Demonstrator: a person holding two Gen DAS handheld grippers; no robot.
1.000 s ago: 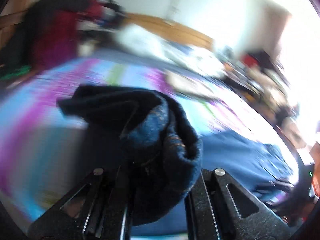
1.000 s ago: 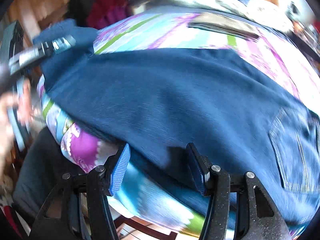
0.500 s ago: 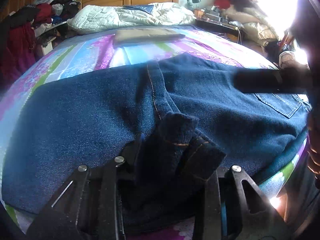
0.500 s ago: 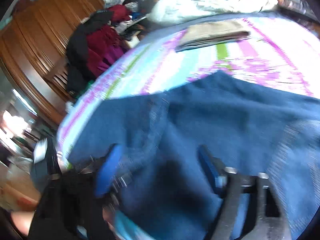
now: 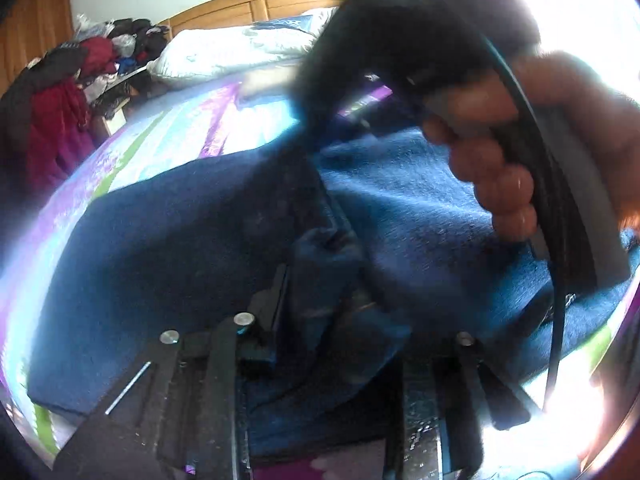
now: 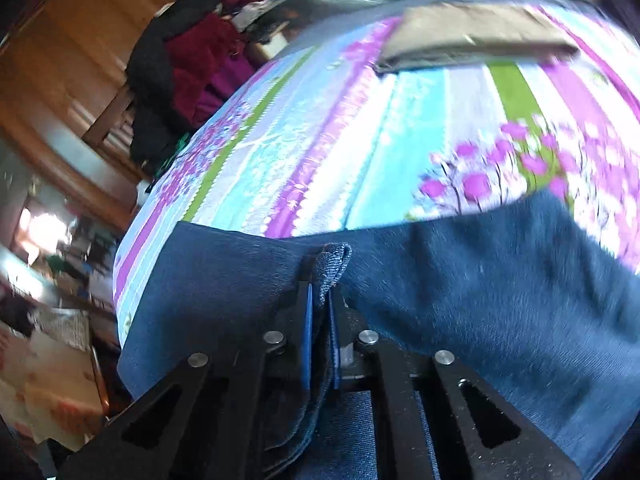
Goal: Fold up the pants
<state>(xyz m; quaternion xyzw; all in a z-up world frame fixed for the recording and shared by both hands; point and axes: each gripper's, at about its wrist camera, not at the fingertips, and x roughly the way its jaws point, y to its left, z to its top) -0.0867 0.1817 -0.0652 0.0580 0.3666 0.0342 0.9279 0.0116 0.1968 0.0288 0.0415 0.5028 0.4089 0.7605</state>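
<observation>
Two tools work on one pair of blue denim pants [image 6: 500, 304] spread across the striped, flowered bed cover [image 6: 360, 152]. In the right wrist view the right tool [image 6: 320, 316] sits at lower centre, its jaws drawn narrow and pinching a folded edge of denim that stands up in a small loop just above the tips. In the left wrist view the left tool [image 5: 320, 320] is also at lower centre, jaws set wider, with a thick bunch of the pants [image 5: 160, 248] filling the gap between them. A hand [image 5: 520, 148] fills the upper right of that frame, fingers curled around a dark handle and reaching down over the cloth. The pants lie with their long axis running left to right across both frames, near the bed's lower edge. A tan folded garment [image 6: 472, 36] lies further up the bed, apart from the pants.
</observation>
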